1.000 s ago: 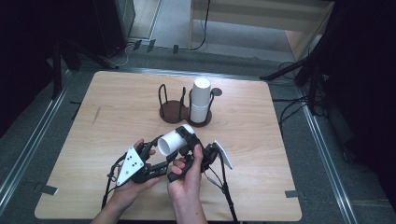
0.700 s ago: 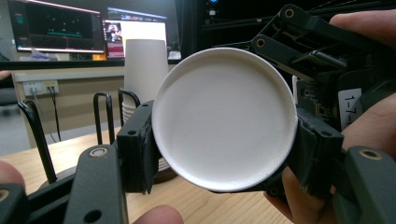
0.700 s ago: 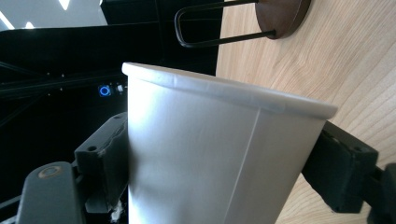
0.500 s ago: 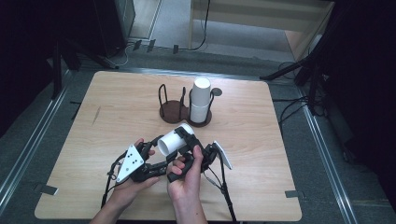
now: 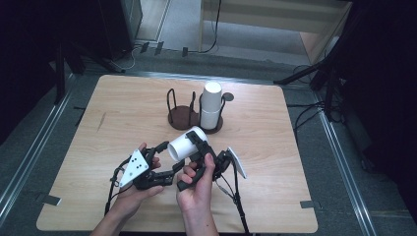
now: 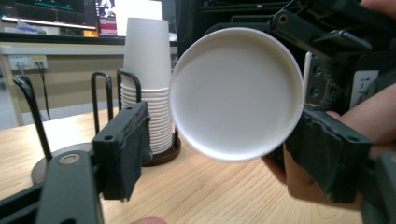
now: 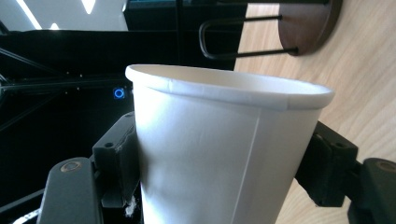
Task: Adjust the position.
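In the high view much of both grippers is covered by the person's hands, and the jaw tips are hard to make out beside the white paper cup (image 5: 187,144). In the right gripper view the lower part of the cup is cut off by the picture's bottom edge.

The cup is held on its side above the table (image 5: 118,113), in front of the stack of cups (image 5: 212,104) standing in the wire holder (image 5: 178,116). It is clamped by the right gripper (image 7: 224,163): its jaws have just been closing, and both pads are pressed against the cup's wall, one on each side below the rim. The left gripper (image 6: 219,158) is seen parted, its jaws having just been opening; the cup's round bottom is faced between them, with a gap left at the left pad.
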`<move>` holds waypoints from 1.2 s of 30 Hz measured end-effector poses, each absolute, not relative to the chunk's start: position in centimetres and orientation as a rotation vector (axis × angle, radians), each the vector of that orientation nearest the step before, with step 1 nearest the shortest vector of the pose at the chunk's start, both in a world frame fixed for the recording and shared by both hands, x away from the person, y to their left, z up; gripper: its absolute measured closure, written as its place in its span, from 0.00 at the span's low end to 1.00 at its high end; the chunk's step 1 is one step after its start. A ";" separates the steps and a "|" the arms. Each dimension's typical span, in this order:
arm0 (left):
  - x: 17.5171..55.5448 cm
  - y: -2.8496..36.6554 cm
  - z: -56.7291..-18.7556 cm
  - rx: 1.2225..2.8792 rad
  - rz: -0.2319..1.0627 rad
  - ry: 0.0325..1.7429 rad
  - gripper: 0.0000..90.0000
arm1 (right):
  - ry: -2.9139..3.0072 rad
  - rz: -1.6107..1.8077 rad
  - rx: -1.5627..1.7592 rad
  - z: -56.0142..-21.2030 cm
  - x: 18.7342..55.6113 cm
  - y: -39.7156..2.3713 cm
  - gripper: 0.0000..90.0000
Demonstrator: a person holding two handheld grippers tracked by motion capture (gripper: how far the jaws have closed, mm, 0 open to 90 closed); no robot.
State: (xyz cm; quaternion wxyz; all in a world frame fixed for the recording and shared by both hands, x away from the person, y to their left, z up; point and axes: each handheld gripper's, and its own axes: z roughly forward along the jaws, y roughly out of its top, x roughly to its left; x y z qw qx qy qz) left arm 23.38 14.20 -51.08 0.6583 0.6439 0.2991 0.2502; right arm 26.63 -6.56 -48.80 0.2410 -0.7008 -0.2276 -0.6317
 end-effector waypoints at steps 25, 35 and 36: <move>24.2 16.3 -50.0 1.592 0.413 0.856 0.00 | -0.780 -1.985 -2.023 -47.6 26.3 -8.3 0.30; 24.4 17.5 -49.8 1.581 0.404 0.889 0.00 | -0.980 -2.109 -2.086 -46.7 26.1 -9.0 0.30; 24.4 17.7 -49.8 1.580 0.405 0.893 0.00 | -0.987 -2.113 -2.093 -46.6 26.1 -9.3 0.30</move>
